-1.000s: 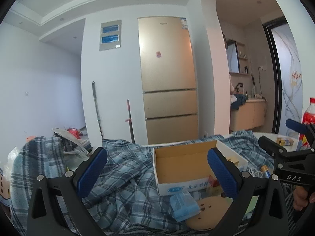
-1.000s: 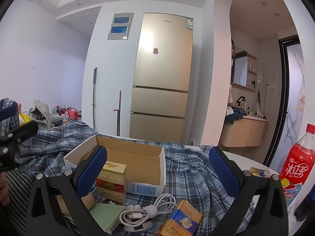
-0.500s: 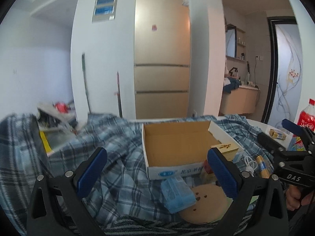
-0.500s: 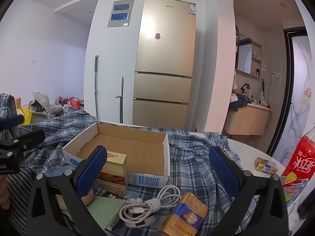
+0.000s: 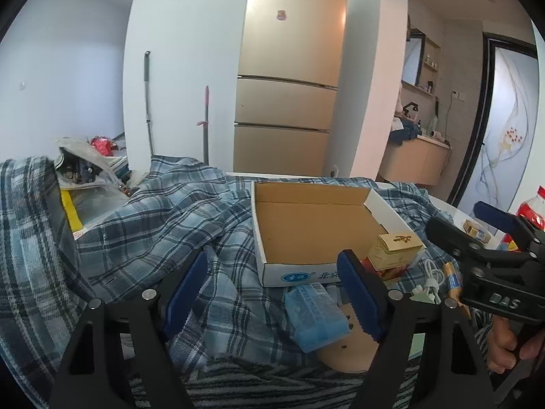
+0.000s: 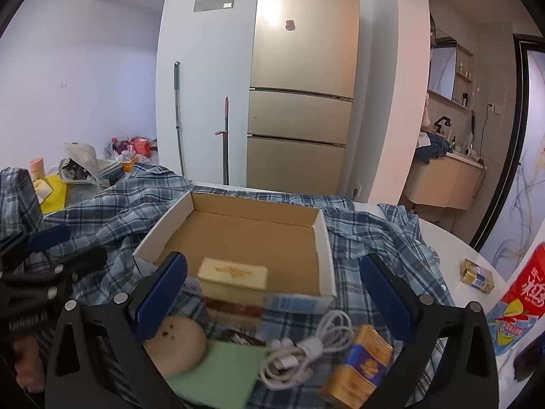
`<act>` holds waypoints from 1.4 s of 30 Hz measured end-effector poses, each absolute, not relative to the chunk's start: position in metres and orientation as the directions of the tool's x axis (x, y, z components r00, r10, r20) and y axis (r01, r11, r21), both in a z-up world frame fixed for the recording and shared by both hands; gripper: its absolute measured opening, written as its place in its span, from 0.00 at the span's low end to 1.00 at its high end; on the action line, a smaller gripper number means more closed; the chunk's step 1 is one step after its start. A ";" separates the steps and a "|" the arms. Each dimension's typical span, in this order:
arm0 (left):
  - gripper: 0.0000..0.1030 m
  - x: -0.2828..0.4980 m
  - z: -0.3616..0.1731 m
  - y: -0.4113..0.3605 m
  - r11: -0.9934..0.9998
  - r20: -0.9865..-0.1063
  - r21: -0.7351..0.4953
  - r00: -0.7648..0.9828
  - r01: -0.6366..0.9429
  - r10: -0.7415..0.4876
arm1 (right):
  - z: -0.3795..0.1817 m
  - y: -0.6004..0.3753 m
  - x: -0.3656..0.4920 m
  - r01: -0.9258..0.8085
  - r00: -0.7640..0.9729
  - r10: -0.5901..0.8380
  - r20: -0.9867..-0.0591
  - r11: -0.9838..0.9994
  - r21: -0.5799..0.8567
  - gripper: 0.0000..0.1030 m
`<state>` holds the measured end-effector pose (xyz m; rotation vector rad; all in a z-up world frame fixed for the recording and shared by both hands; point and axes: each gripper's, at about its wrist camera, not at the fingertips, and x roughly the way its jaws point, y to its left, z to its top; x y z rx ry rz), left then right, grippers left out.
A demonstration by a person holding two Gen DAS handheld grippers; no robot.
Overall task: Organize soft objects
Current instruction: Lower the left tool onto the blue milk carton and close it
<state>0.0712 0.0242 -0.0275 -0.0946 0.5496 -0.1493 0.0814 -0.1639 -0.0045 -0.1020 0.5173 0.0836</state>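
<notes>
Plaid shirt (image 5: 177,225): lies rumpled over the table, under and around the cardboard box (image 5: 316,225). Nearest, left gripper (image 5: 272,293) closing, cloth between its pads but not yet pinched; best to bite one raised fold only, steering clear of the blue plastic case (image 5: 315,313). Right gripper (image 6: 272,293) spread wide over cable (image 6: 306,344) and cigarette packs, holding nothing. Further back, box edge to avoid dragging.

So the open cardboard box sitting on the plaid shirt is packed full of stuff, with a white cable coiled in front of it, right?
Not quite. The cardboard box is empty, as the right wrist view shows: only its bare brown floor. It does sit on the plaid shirt, with the white cable coiled in front.
</notes>
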 end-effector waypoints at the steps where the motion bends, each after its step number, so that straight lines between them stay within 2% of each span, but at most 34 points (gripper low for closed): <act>1: 0.74 0.072 -0.028 0.026 0.984 -0.513 -0.138 0.843 0.108 -0.165 | -0.005 -0.159 0.085 -0.106 0.863 0.051 -0.503 0.991 -0.081 0.99; 4: 0.69 0.073 -0.030 0.030 0.986 -0.520 -0.148 0.842 0.080 -0.146 | -0.009 -0.149 0.098 -0.107 0.844 0.050 -0.533 0.991 -0.076 0.99; 8: 0.69 0.075 -0.031 0.032 0.986 -0.525 -0.151 0.839 0.075 -0.145 | -0.016 -0.142 0.112 -0.110 0.815 0.058 -0.576 0.992 -0.056 0.96; 15: 0.69 0.076 -0.033 0.029 0.988 -0.530 -0.135 0.837 0.080 -0.140 | -0.028 -0.130 0.121 -0.120 0.798 0.036 -0.601 0.988 -0.099 0.90; 19: 0.69 0.076 -0.033 0.029 0.988 -0.531 -0.136 0.836 0.073 -0.135 | -0.040 -0.132 0.129 -0.129 0.753 0.057 -0.655 0.990 -0.062 0.85; 21: 0.69 0.076 -0.033 0.028 0.988 -0.531 -0.136 0.836 0.076 -0.137 | -0.043 -0.134 0.130 -0.131 0.743 0.064 -0.666 0.990 -0.051 0.79; 23: 0.69 0.076 -0.033 0.027 0.988 -0.528 -0.130 0.837 0.084 -0.141 | -0.042 -0.136 0.129 -0.128 0.739 0.069 -0.670 0.991 -0.040 0.63; 24: 0.69 0.075 -0.033 0.026 0.988 -0.527 -0.127 0.838 0.087 -0.141 | -0.041 -0.138 0.128 -0.126 0.739 0.072 -0.669 0.992 -0.032 0.59; 25: 0.69 0.075 -0.033 0.025 0.988 -0.523 -0.121 0.840 0.092 -0.142 | -0.038 -0.140 0.127 -0.125 0.742 0.079 -0.665 0.992 -0.021 0.55; 35: 0.69 0.067 -0.028 0.019 0.988 -0.489 -0.093 0.859 0.124 -0.154 | 0.005 -0.160 0.098 -0.140 0.812 0.128 -0.570 0.990 0.023 0.55; 42: 0.69 0.067 -0.027 0.016 0.985 -0.492 -0.089 0.853 0.147 -0.172 | 0.034 -0.173 0.066 -0.115 0.896 0.077 -0.438 0.992 -0.060 0.55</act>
